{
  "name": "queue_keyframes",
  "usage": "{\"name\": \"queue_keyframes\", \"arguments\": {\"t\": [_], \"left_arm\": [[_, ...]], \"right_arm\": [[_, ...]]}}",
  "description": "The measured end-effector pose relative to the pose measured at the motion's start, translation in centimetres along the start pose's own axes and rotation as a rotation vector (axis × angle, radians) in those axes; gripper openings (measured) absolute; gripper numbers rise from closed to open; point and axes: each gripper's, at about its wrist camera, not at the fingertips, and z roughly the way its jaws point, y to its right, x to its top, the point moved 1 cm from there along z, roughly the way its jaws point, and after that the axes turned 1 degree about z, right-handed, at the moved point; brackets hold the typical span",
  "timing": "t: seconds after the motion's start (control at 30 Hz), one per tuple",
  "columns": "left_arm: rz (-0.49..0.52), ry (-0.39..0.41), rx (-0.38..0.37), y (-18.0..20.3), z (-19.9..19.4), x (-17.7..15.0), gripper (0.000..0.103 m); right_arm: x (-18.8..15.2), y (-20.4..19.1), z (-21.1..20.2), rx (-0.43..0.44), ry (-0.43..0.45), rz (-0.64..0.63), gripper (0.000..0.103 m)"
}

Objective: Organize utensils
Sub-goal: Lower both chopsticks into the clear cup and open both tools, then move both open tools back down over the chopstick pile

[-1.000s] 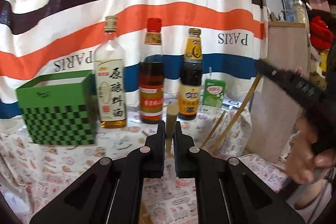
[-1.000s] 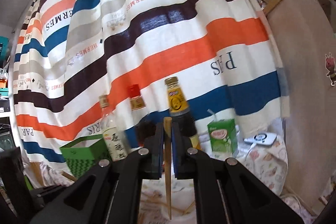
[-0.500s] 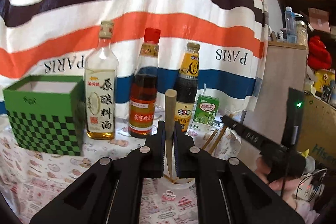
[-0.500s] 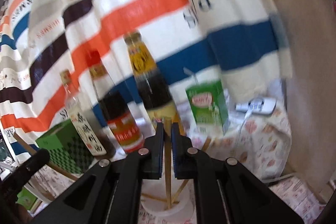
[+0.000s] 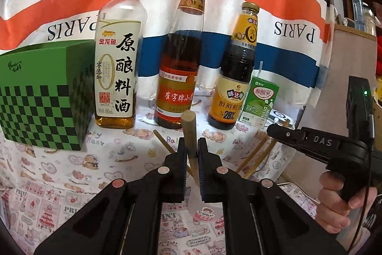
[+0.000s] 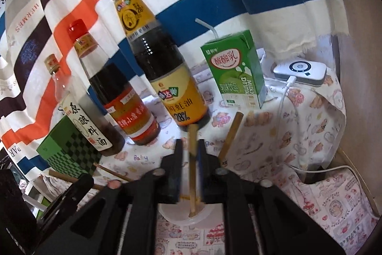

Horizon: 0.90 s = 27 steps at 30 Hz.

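Left gripper (image 5: pixel 191 147) is clamping a wooden chopstick (image 5: pixel 189 133), its blunt end rising toward 12 o'clock above the fingertips. Right gripper (image 6: pixel 190 147) is pinching a second chopstick (image 6: pixel 192 173), its tip dipping toward 6 o'clock into a translucent cup (image 6: pixel 205 214).

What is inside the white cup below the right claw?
In the white cup stands the lower end of the chopstick held by the right claw. Another chopstick leans out toward the milk carton. The claw's fingers cover the cup's near part.
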Motion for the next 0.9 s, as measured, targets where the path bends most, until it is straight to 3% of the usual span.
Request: {"name": "queue_keyframes", "arguments": {"t": [0.07,0.13,0.2,0.23,0.27,0.33,0.53,0.73,0.9], "left_arm": [[0.002,0.000,0.008,0.2,0.1,0.1,0.007],[0.011,0.002,0.034,0.3,0.1,0.1,0.010],[0.030,0.004,0.059,0.4,0.0,0.0,0.024],[0.033,0.008,0.074,0.4,-0.1,0.0,0.036],[0.032,0.019,0.089,0.3,-0.4,0.0,0.040],[0.019,0.032,0.096,-0.2,-1.1,0.1,0.042],[-0.038,0.078,0.141,-2.4,-3.8,0.0,0.061],[-0.024,0.156,0.239,-4.0,-7.9,-1.1,0.064],[0.009,0.171,0.292,-5.1,-11.4,-2.3,0.070]], "right_arm": [[0.1,-0.2,0.4,-0.037,-0.053,-0.021,0.051],[0.1,-0.5,0.6,-0.056,-0.096,-0.049,0.054],[-0.1,-0.7,0.7,-0.076,-0.138,-0.061,0.059],[-0.2,-0.7,0.8,-0.076,-0.148,-0.058,0.062],[-0.3,-0.8,0.8,-0.070,-0.164,-0.052,0.066],[-0.5,-0.9,0.8,-0.058,-0.205,-0.046,0.067],[-1.3,-2.3,0.8,-0.047,-0.259,-0.085,0.069],[-2.2,-4.5,-0.4,-0.021,-0.234,-0.151,0.073],[-3.3,-6.3,-1.4,-0.030,-0.189,-0.212,0.077]]}}
